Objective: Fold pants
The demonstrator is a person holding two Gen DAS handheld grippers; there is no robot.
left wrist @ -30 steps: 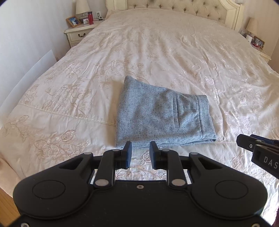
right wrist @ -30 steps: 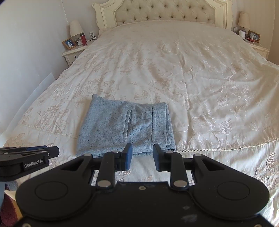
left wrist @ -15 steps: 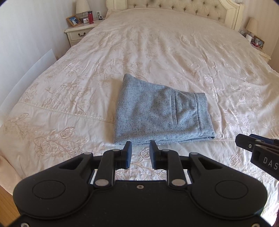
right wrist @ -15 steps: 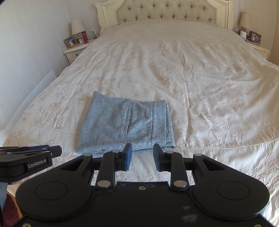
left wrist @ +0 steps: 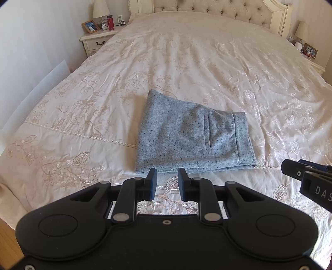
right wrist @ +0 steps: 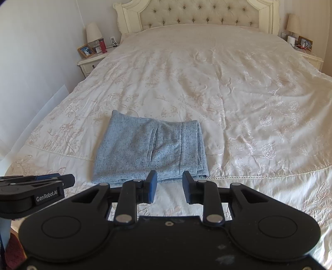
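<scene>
Grey flecked pants [left wrist: 191, 137] lie folded into a compact rectangle on the cream bedspread [left wrist: 186, 62], waistband and a back pocket facing up. My left gripper [left wrist: 167, 182] hovers just short of the fold's near edge, open, with nothing between its fingers. In the right wrist view the same pants [right wrist: 149, 149] sit ahead and slightly left. My right gripper [right wrist: 169, 187] is open and empty too, held above the near edge without touching the cloth. Each gripper shows at the edge of the other's view: the right gripper [left wrist: 307, 176] and the left gripper [right wrist: 37, 187].
The bed [right wrist: 228, 83] has a tufted headboard [right wrist: 199, 14]. A nightstand [left wrist: 97, 39] with a lamp, a photo frame and a red bottle stands at the far left; another nightstand [right wrist: 307, 54] at the far right. A white wall [left wrist: 31, 52] runs along the left side.
In both views the pants sit slightly lower and closer to the fingers than before. The jaws keep the same gap, and the folded pants have not changed shape.
</scene>
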